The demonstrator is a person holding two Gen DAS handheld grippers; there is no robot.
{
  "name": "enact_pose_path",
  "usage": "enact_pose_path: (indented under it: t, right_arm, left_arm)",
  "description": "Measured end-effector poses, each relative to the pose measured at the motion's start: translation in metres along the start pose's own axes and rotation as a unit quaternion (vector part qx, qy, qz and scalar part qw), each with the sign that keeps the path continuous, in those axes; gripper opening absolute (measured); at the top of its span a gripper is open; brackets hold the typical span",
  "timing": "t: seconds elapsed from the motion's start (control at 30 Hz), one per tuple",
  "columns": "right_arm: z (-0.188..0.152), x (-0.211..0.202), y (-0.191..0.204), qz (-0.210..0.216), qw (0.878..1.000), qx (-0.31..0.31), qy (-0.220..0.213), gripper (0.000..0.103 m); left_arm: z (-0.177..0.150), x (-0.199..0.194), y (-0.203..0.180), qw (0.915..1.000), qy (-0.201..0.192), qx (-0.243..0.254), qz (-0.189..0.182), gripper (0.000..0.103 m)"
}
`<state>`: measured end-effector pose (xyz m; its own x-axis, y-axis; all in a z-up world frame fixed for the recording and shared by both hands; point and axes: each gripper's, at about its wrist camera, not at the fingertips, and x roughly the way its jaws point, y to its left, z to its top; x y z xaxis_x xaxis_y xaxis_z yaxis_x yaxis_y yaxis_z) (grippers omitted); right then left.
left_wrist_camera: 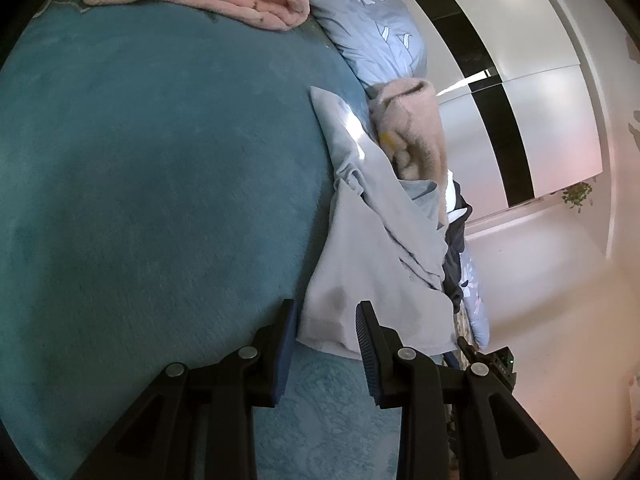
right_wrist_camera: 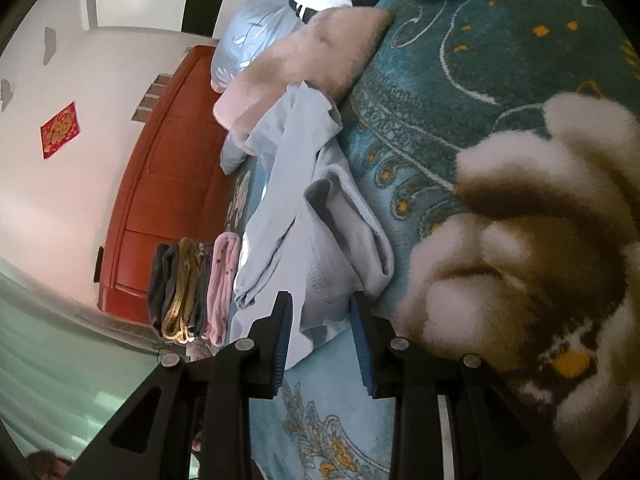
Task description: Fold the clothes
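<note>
Two grippers, left gripper (left_wrist_camera: 326, 308) and right gripper (right_wrist_camera: 320, 300), hover with jaws released at the near edge of the grey garment (left_wrist_camera: 372, 256), rumpled on the teal bed (left_wrist_camera: 160, 180).

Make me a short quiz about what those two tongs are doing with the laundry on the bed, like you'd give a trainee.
1. True or false: the left tongs are clamped shut on the pale grey garment.
2. In the right wrist view, what stands beside the red wooden headboard? A) a lamp B) a stack of folded clothes C) a laundry basket
3. What colour is the blanket under the garment in the left wrist view?

Key:
1. False; both the left and right tongs stand open, straddling an edge of the grey garment.
2. B, the stack of folded clothes.
3. Teal blue.
</note>
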<state>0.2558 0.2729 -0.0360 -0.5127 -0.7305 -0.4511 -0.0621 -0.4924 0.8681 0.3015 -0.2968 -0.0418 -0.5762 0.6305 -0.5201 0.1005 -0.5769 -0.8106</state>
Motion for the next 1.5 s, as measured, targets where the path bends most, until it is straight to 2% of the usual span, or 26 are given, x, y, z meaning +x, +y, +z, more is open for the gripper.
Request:
enact_pose_path:
  t: [0.07,0.13,0.17,0.2,0.27,0.43,0.5,0.7,0.9,1.1,1.2,1.3,1.4,1.43,1.5]
  right_arm:
    - [0.000,0.001,0.002,-0.003,1.000,-0.005,-0.001,0.030]
    - [-0.001,0.003,0.006,-0.008,1.000,-0.015,-0.001,0.027]
    - [-0.001,0.004,0.008,-0.005,1.000,-0.017,0.001,0.010]
    - [-0.001,0.005,0.009,0.001,1.000,-0.017,0.004,0.005]
    - [0.000,0.008,0.012,0.013,1.000,-0.016,0.010,0.005]
    - [0.017,0.007,0.027,0.104,0.994,-0.010,-0.006,0.004]
    - [0.028,0.011,0.033,0.125,0.992,-0.004,-0.011,0.004]
    - [0.075,0.032,0.053,0.151,0.988,0.009,-0.044,0.004]
    - [0.118,0.068,0.063,0.130,0.989,0.023,-0.065,0.004]
    - [0.157,0.095,0.064,0.080,0.993,0.032,-0.081,0.004]
    - [0.169,0.108,0.060,0.054,0.995,0.039,-0.080,0.004]
    - [0.172,0.116,0.055,0.034,0.996,0.037,-0.073,0.006]
    - [0.171,0.116,0.052,0.034,0.996,0.038,-0.071,0.008]
    - [0.169,0.113,0.052,0.035,0.996,0.036,-0.073,0.013]
    - [0.167,0.105,0.056,0.037,0.996,0.025,-0.078,0.036]
  left_arm:
    - [0.000,0.001,-0.001,1.0000,0.001,0.002,0.001,0.030]
    - [-0.001,0.002,-0.002,1.0000,0.005,0.006,0.002,0.010]
    - [-0.002,0.002,-0.002,0.9999,0.007,0.007,0.003,0.008]
    - [-0.002,0.002,-0.003,0.9999,0.006,0.009,0.004,0.008]
    - [-0.001,-0.004,-0.007,0.9998,-0.005,0.015,-0.010,0.005]
    - [0.012,-0.018,-0.030,0.9967,-0.026,0.041,-0.065,0.005]
    - [0.024,-0.020,-0.037,0.9952,-0.033,0.045,-0.080,0.005]
    - [0.088,-0.008,-0.042,0.9943,-0.058,0.036,-0.081,0.004]
    - [0.144,0.044,-0.044,0.9980,-0.042,0.037,-0.028,0.005]
    - [0.183,0.090,-0.043,0.9984,-0.037,0.036,0.022,0.004]
    - [0.190,0.106,-0.038,0.9982,-0.034,0.029,0.041,0.005]
    - [0.187,0.114,-0.026,0.9987,-0.027,0.011,0.042,0.006]
    - [0.180,0.110,-0.021,0.9990,-0.028,-0.001,0.035,0.014]
    - [0.178,0.107,-0.020,0.9989,-0.030,-0.004,0.035,0.024]
    - [0.169,0.096,-0.025,0.9987,-0.034,-0.002,0.038,0.036]
